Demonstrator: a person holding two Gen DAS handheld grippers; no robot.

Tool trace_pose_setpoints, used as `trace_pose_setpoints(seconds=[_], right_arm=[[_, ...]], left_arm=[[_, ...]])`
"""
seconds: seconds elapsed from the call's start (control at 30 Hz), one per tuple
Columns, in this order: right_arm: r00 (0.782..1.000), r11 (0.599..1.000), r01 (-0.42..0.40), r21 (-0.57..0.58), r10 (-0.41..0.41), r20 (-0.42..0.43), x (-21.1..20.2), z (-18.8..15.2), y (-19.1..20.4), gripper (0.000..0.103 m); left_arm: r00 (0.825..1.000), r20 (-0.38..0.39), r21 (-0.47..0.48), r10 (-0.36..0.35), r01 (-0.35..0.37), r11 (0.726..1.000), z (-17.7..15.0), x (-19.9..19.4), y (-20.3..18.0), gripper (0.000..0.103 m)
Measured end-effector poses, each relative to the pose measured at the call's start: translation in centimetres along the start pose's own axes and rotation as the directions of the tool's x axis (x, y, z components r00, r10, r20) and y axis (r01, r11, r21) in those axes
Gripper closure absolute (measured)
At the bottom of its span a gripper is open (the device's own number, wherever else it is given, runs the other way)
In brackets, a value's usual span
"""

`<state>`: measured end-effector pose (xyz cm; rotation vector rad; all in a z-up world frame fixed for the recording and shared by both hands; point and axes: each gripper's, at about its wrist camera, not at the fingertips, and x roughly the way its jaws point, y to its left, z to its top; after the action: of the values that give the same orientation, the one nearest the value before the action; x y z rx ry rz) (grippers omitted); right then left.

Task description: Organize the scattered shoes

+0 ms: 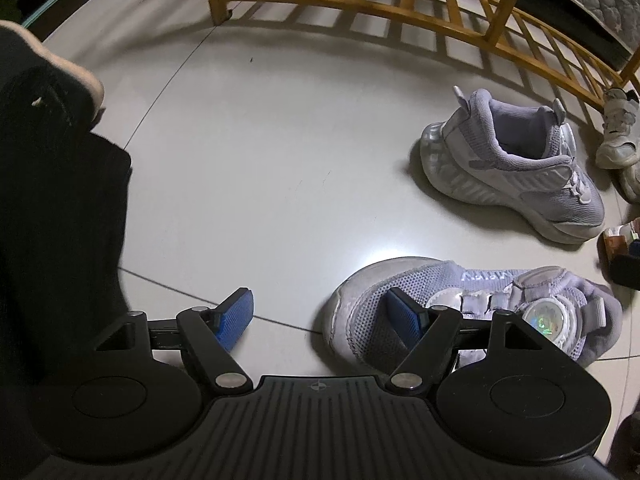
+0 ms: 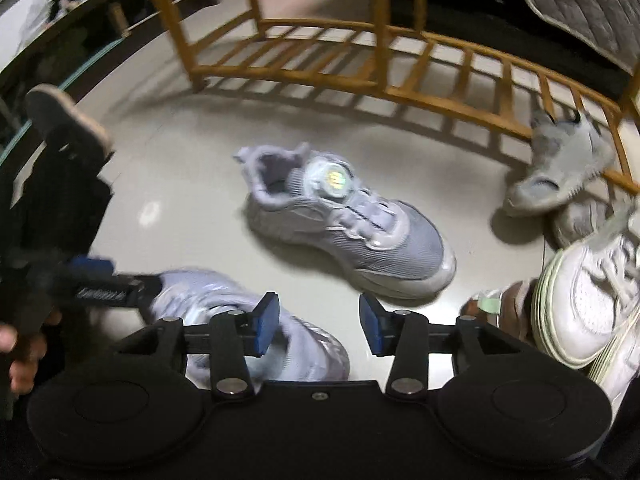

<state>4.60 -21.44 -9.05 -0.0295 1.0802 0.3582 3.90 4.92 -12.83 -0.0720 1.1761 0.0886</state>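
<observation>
My left gripper (image 1: 318,314) hangs over the tiled floor (image 1: 248,168) with its blue pads spread wide and nothing between them; the right-hand pad overlaps the toe of a lilac sneaker (image 1: 472,312) lying on the floor just beneath it. A second lilac sneaker (image 1: 516,168) stands upright a little farther off, its heel opening toward me, near the curved wooden rack (image 1: 400,4) that runs along the far side of the floor.

My right gripper (image 2: 319,324) is parted too, pinching nothing, only bare floor showing between its pads. One lilac sneaker sits close under its left pad, the other lies ahead. A pale grey shoe (image 2: 560,168) leans by the rack, and a white lace-up shoe (image 2: 592,300) rests at the right; the blur there may hide more shoes.
</observation>
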Motion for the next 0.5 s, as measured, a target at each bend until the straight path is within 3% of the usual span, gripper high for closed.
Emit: trace_pose_setpoints(seconds=[0.2,0.3,0.33,0.5], right_arm=[[0.998,0.997,-0.047,0.062,0.049,-0.036,1.4,-0.6,-0.8,0.056],[0.987,0.995,-0.097,0.02,0.098,-0.129,2.0,-1.4,0.1,0.056],[0.985,0.996,-0.085,-0.015,0.081,-0.15,2.2,-2.0,0.6,0.056],[0.976,0.991,-0.124,-0.051,0.113,-0.185,1.5,-3.8,1.7,0.056]], left_arm=[[1.0,-0.002,-0.02,0.003,-0.004,1.0,-0.3,-0.2,0.2,0.028],[1.0,-0.005,-0.026,0.006,-0.006,1.0,0.0,0.2,0.1,0.028],[1.0,-0.001,-0.026,0.006,-0.006,1.0,0.1,0.2,0.0,0.028],[1.0,0.015,0.019,-0.004,0.004,1.0,1.1,0.2,-0.8,0.029]])
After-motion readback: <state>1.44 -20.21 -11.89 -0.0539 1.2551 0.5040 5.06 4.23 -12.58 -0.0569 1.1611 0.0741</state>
